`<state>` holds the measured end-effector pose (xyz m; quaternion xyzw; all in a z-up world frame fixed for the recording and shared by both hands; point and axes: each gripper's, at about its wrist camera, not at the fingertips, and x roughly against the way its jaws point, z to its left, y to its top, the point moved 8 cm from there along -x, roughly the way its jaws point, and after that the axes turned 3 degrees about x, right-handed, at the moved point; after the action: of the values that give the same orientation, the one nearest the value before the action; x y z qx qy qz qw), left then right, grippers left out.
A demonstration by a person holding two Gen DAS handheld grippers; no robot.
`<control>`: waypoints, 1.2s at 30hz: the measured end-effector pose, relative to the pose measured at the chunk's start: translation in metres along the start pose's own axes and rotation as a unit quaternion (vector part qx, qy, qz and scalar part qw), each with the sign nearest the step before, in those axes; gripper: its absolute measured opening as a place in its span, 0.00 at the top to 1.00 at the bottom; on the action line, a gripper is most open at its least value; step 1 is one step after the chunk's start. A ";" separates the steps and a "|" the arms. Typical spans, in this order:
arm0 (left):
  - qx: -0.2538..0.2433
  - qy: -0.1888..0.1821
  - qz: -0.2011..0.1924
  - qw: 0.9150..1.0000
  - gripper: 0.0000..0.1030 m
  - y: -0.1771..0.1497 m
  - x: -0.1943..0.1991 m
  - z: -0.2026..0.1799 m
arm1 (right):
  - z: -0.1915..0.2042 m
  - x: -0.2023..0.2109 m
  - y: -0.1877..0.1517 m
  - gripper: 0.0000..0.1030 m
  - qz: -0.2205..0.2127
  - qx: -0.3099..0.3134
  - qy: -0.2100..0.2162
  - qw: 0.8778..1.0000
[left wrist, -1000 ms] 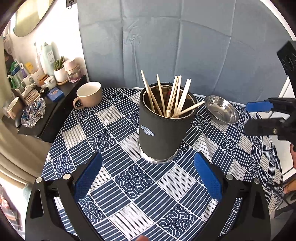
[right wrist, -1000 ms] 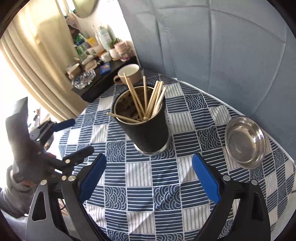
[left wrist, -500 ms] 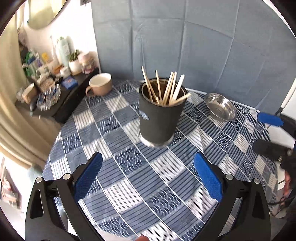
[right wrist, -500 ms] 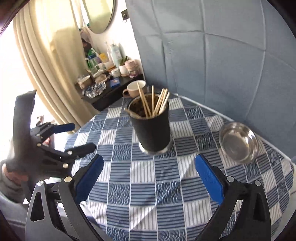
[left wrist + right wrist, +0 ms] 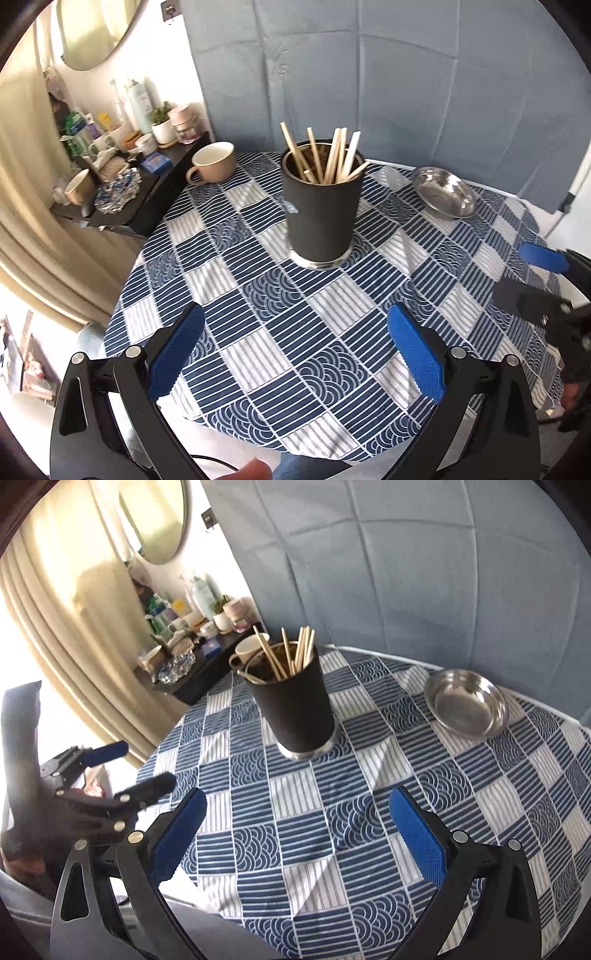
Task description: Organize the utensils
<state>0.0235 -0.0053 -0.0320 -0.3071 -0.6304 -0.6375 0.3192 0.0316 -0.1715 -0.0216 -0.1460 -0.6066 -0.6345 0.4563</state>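
Holder: black cylindrical cup [image 5: 320,218], metal base, upright on the checked surface [image 5: 280,332].
Chopsticks: pale wooden sticks [image 5: 334,155] standing inside (leaning, fanned outward).

A holder [image 5: 320,218] stands upright near the middle of the tabletop [image 5: 280,332], with a bundle of chopsticks [image 5: 328,155] standing in it and leaning against its rim. Behind it to the left a mug [image 5: 214,162] sits at the tabletop's far edge, beside a side shelf [image 5: 147,206] crowded with bottles and jars, while a shallow bowl [image 5: 445,192] lies to the holder's right, well apart from it. At the near edge, the left claw [image 5: 295,354] and the right claw [image 5: 297,834] both hang spread wide with nothing between their fingers, the left one to the left of the right.
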 end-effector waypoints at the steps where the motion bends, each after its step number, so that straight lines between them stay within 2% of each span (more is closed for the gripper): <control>1: 0.000 0.006 0.000 1.000 0.06 0.000 0.000 0.001 | 0.004 0.000 -0.001 0.08 -0.002 0.010 0.004 1.000; 3: 0.003 0.014 0.002 1.000 0.06 -0.001 -0.001 0.003 | 0.011 0.002 -0.002 0.08 -0.008 0.031 0.002 0.999; 5: 0.016 0.007 0.008 1.000 0.06 -0.002 -0.003 0.005 | 0.017 0.003 -0.004 0.08 -0.011 0.057 -0.010 0.998; 9: 0.036 0.006 0.015 0.999 0.06 -0.004 -0.007 0.009 | 0.018 0.006 -0.003 0.08 -0.016 0.068 -0.023 0.997; 13: 0.051 -0.006 0.017 0.999 0.06 -0.005 -0.010 0.010 | 0.011 0.006 -0.004 0.08 -0.014 0.060 -0.034 0.998; 21: 0.041 -0.019 0.015 0.999 0.06 -0.003 -0.010 0.001 | 0.004 0.003 -0.004 0.08 -0.010 0.049 -0.037 0.998; 36: 0.036 -0.018 0.020 0.999 0.06 -0.008 -0.010 0.002 | -0.002 0.001 -0.010 0.08 -0.002 0.018 -0.030 0.999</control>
<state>0.0228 -0.0028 -0.0445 -0.3196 -0.6521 -0.6022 0.3315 0.0244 -0.1753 -0.0283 -0.1553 -0.6315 -0.6196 0.4394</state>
